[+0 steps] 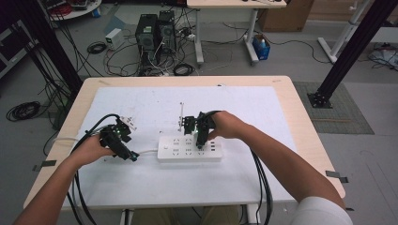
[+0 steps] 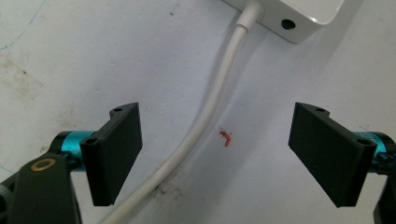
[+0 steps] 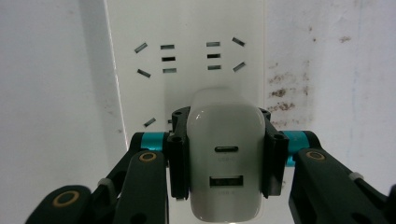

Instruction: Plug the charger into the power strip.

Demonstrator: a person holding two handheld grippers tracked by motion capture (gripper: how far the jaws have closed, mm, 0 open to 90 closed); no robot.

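- The room behind was a workshop floor with computer towers (image 1: 156,32), loose cables and black frame posts; nearer stood a pale wooden bench (image 1: 300,117) under a white mat (image 1: 141,103).
- A white power strip (image 1: 189,149) lay on the near middle of the mat, its long axis running left to right, its cord (image 2: 205,116) leaving the left end.
- The right claw (image 3: 226,158) was pinching a white USB charger (image 3: 226,168) between its pads, one pad on each side wall, the port face turned towards that claw's camera.
- In the right gripper view the charger hung just over the strip's socket face, with empty slots showing beyond it; whether its pins had entered a socket could not be told.
- The coming move seemed to turn on that one relation: the charger sat right above the strip, towards its right half, so the push would go straight down.
- The right hand (image 1: 225,125) reached in from the right, forearm angled across the mat, claw tipped down on the strip.
- The left claw (image 2: 215,154) stood spread and held nothing, its jaws straddling the cord without touching it, just left of the strip's end.
- The left hand (image 1: 96,149) rested low on the mat, well left of the charger; the right hand was plainly the nearer one.
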